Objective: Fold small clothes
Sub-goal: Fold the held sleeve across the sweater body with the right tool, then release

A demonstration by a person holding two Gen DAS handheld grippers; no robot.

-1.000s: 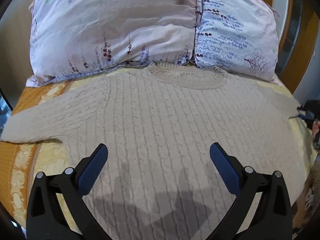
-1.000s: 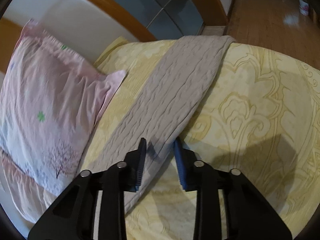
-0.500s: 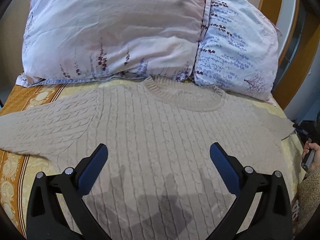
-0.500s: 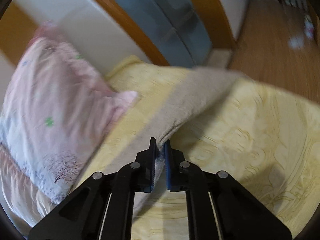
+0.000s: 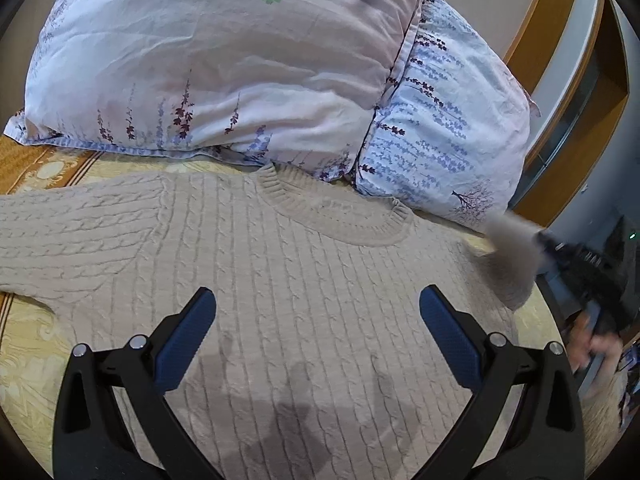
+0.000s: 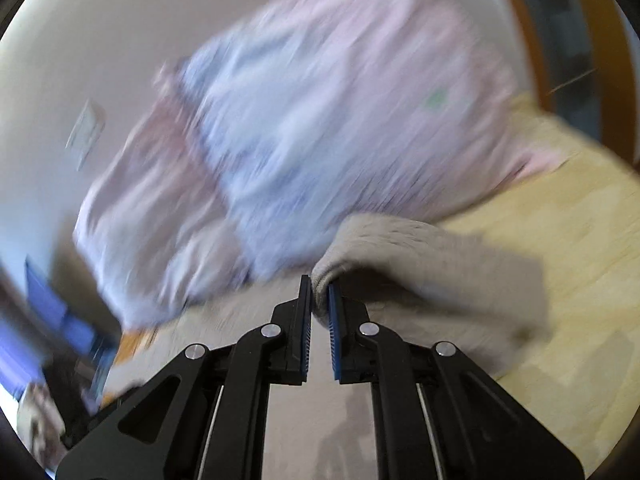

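A beige cable-knit sweater (image 5: pixel 280 280) lies flat on the bed, collar toward the pillows, one sleeve stretched out left. My left gripper (image 5: pixel 316 312) is open and empty, hovering over the sweater's chest. My right gripper (image 6: pixel 319 292) is shut on the sweater's right sleeve (image 6: pixel 420 264) and holds it lifted off the bed. In the left wrist view that raised sleeve (image 5: pixel 512 256) shows blurred at the right, with the right gripper (image 5: pixel 560 252) behind it.
Two floral pillows (image 5: pixel 224 60) (image 5: pixel 448 128) lie at the head of the bed, close to the collar. A yellow patterned bedspread (image 6: pixel 560 240) covers the bed. A wooden headboard frame (image 5: pixel 560 60) stands at the right.
My right gripper closed on the right sleeve, lifted it off the bed and swung it in toward the sweater's body. My left gripper moved forward toward the collar, still open.
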